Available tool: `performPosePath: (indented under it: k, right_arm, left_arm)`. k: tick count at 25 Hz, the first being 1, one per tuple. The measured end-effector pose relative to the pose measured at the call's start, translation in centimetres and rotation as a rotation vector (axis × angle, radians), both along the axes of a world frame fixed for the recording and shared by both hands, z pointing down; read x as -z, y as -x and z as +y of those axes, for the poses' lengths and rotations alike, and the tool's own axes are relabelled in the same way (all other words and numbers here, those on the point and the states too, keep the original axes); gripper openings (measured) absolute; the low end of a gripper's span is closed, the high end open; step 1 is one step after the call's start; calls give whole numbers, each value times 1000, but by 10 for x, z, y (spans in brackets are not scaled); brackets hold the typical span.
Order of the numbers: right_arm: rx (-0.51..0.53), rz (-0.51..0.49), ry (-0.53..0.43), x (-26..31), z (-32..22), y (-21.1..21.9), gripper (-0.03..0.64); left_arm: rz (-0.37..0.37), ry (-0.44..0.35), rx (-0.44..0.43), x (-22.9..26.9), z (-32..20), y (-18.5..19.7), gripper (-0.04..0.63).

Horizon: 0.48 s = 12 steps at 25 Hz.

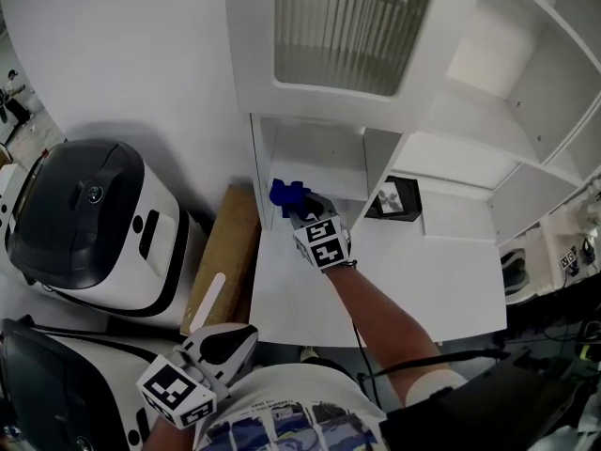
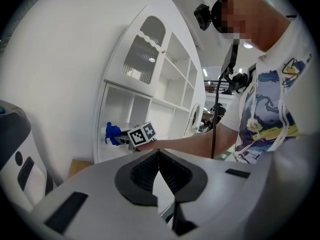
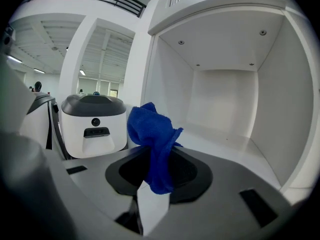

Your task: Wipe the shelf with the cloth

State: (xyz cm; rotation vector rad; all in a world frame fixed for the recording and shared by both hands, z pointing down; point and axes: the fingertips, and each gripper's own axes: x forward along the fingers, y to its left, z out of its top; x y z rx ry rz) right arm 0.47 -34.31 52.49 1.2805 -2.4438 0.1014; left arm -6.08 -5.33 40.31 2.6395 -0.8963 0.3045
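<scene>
Though partly hidden, cloth [image 3: 151,134] between jaws

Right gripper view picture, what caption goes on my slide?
Right gripper clamps a crumpled blue cloth at the white shelf compartment's mouth.

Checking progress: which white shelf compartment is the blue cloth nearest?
The leftmost cubby under the ribbed glass door; right gripper holds the blue cloth at its mouth.

Right arm [image 1: 385,318] extended forward, forearm bare and nearly straight. Right gripper [image 1: 302,209] at full reach, jaws clamped on the blue cloth [image 3: 152,134]. Left gripper [image 1: 225,344] held low, close to the torso, pointing forward, jaws pressed together at the tips.
</scene>
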Motion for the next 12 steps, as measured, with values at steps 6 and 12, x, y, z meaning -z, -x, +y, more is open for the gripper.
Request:
performPosePath:
  k: [6,12]
  right_arm:
    - [-39,13,-5,-1,3,-31,121]
    - [-88,37,-17,-5,5,-67,121]
  left_arm:
    - [-1,-2,-39,1,-2,-12,12]
    - [5,-3,-73,1,-4,-25,12]
